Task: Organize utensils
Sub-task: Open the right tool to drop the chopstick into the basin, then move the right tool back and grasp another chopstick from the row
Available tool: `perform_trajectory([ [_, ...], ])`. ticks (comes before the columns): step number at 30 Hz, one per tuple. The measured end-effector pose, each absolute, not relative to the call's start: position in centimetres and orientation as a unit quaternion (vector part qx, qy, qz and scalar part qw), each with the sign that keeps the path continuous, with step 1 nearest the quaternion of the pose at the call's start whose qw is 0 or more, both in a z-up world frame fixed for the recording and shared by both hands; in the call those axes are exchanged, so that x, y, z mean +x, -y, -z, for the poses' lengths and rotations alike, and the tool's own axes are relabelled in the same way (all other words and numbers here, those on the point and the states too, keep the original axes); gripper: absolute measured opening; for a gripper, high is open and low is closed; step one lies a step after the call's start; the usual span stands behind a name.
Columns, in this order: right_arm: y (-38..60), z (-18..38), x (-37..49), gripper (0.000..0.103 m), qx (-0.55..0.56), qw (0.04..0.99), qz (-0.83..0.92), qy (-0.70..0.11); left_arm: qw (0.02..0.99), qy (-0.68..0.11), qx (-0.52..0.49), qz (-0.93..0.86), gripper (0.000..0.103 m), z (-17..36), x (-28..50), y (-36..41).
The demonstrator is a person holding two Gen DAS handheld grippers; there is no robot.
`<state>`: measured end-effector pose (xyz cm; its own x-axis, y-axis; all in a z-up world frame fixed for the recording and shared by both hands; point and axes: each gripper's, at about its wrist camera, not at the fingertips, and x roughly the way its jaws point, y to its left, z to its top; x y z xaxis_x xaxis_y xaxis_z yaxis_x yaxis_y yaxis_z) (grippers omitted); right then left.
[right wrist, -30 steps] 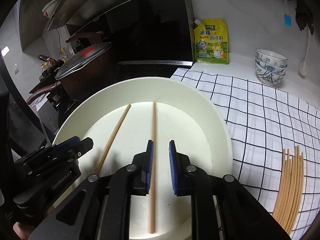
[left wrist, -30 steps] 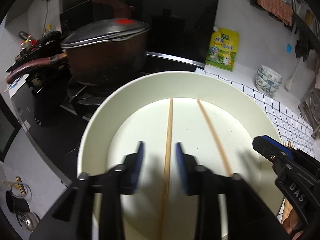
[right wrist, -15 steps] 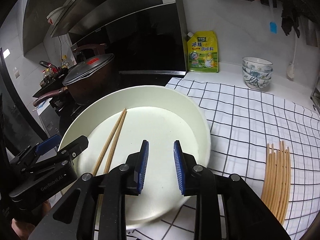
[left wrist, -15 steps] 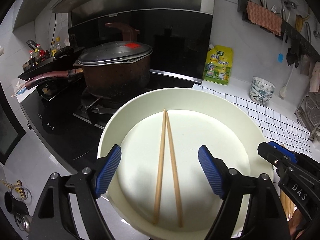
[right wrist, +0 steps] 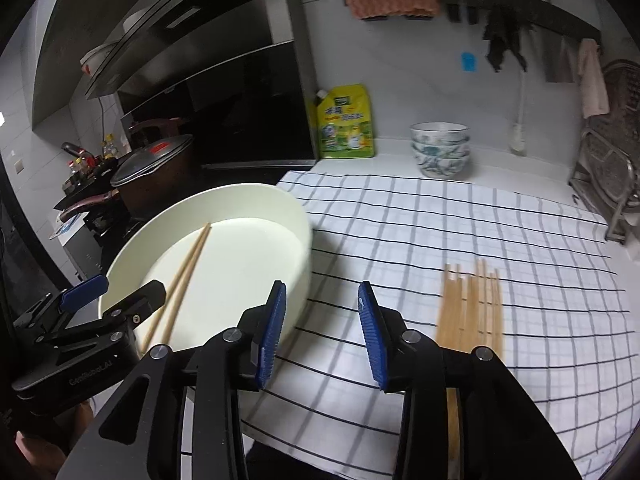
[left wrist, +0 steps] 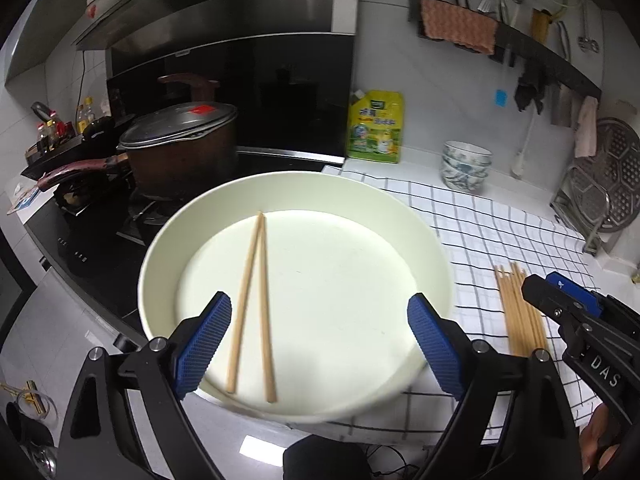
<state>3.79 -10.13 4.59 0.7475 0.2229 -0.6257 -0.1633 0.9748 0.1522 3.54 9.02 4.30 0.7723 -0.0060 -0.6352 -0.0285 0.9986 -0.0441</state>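
Note:
Two wooden chopsticks (left wrist: 252, 304) lie side by side in a large cream plate (left wrist: 304, 186), their far tips touching; they also show in the right wrist view (right wrist: 180, 280). My left gripper (left wrist: 318, 346) is wide open and empty, raised over the plate's near rim. My right gripper (right wrist: 320, 334) is open and empty, above the checked cloth just right of the plate (right wrist: 240, 200). A bundle of several chopsticks (right wrist: 468, 304) lies on the cloth to its right, also seen in the left wrist view (left wrist: 518, 308).
A lidded dark pot (left wrist: 180, 148) stands on the black stove (left wrist: 92, 236) to the left. A yellow refill pouch (right wrist: 346, 122) and stacked patterned bowls (right wrist: 440, 148) stand at the back. A metal rack (right wrist: 608, 184) is at the right. The checked cloth (right wrist: 480, 232) covers the counter.
Both grippers let go of a chopstick each and opened wide. The two chopsticks now lie together in the plate. Both grippers pulled back; the right one swung right toward the bundle.

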Motion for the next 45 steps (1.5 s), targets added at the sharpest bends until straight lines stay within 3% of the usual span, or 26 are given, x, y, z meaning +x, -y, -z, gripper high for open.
perform_trajectory([
  [3, 12.7, -4.3, 2.4, 0.043, 0.043, 0.936, -0.084, -0.338, 0.942, -0.333, -0.024, 0.009, 0.090, -4.4, 2.7, -7.3],
  [23, 23.5, 2.2, -1.5, 0.047, 0.049, 0.915, 0.019, -0.400, 0.928, -0.359, 0.037, 0.094, 0.092, -0.5, 1.1, 4.9],
  [45, 24.4, 6.1, 2.8, 0.048, 0.045, 0.903, -0.004, -0.428, 0.906, -0.414, 0.047, 0.077, 0.092, 3.7, 4.2, 7.0],
])
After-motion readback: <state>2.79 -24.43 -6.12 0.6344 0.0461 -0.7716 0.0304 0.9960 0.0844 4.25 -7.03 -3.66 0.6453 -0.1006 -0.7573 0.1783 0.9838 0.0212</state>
